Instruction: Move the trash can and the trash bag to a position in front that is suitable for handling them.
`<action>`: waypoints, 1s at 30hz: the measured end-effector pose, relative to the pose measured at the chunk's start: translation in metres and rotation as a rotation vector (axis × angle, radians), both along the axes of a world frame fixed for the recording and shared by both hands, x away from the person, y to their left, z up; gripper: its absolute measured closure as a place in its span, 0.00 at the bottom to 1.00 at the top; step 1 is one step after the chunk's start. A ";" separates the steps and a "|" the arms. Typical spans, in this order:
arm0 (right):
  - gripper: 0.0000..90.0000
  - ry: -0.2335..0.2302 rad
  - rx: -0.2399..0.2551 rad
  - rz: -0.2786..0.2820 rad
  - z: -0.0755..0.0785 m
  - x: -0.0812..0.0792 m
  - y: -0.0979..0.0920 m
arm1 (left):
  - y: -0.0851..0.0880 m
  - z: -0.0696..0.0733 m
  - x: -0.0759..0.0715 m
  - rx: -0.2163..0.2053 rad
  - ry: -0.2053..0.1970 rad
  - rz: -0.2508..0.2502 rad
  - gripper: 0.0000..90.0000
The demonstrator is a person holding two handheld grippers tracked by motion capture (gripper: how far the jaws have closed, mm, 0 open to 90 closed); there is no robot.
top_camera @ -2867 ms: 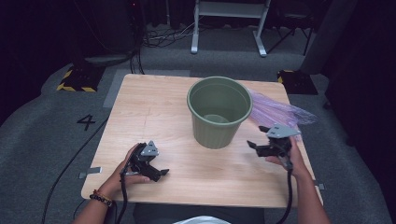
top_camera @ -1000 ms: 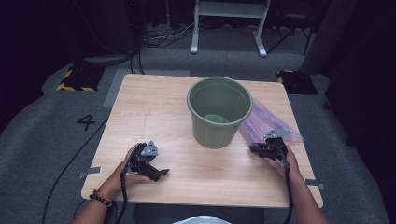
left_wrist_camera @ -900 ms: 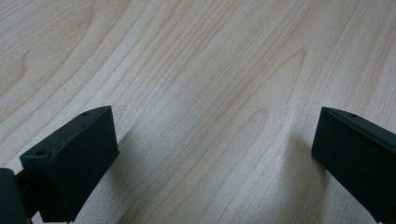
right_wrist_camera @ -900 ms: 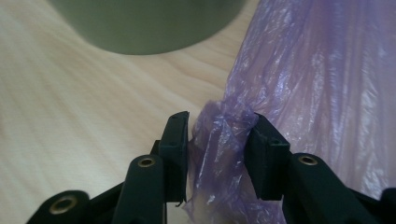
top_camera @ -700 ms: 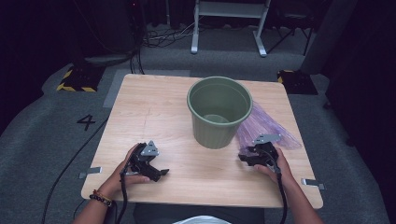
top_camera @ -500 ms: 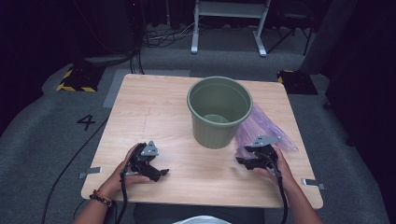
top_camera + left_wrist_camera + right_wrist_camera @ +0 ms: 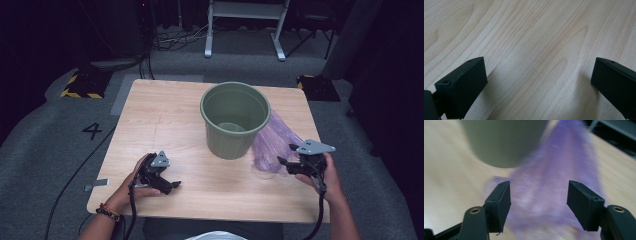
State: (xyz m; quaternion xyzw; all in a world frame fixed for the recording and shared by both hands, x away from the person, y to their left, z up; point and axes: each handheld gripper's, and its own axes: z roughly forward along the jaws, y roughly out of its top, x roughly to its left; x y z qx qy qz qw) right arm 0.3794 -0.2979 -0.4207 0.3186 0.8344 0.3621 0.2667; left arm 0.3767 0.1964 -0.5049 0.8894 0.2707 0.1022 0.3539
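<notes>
A green bucket stands upright on the wooden table. A thin purple plastic bag lies on the table against the bucket's right side. My right gripper hovers just right of the bag's near end; its jaws have just been opening and stand open, not touching the bag. In the right gripper view the bag lies blurred beyond the open right gripper, with the bucket behind. My left gripper rests low at the table's front left. The left gripper is open over bare wood.
The table's front edge runs just behind both hands. A white metal stand is on the floor beyond the table. Yellow-and-black striped blocks lie at the far left, and a number 4 marks the carpet.
The right gripper has let go of the purple bag, opened, and lifted up and to the right. The bag has settled on the table by the bucket. The left gripper has kept still.
</notes>
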 end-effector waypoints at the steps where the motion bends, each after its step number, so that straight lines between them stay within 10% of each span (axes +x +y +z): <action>1: 0.39 -0.011 0.000 -0.029 -0.002 0.006 -0.014 | 0.000 0.000 0.000 0.000 0.000 0.000 0.00; 13: 0.38 0.122 0.156 -0.231 -0.043 0.045 -0.089 | 0.000 0.000 0.000 0.000 0.000 0.000 0.00; 20: 0.59 0.221 0.229 -0.219 -0.066 0.053 -0.097 | 0.000 0.000 0.000 0.000 0.000 0.000 0.00; 30: 0.90 0.261 0.200 -0.103 -0.076 0.053 -0.082 | 0.000 0.000 0.000 0.000 0.000 0.000 0.00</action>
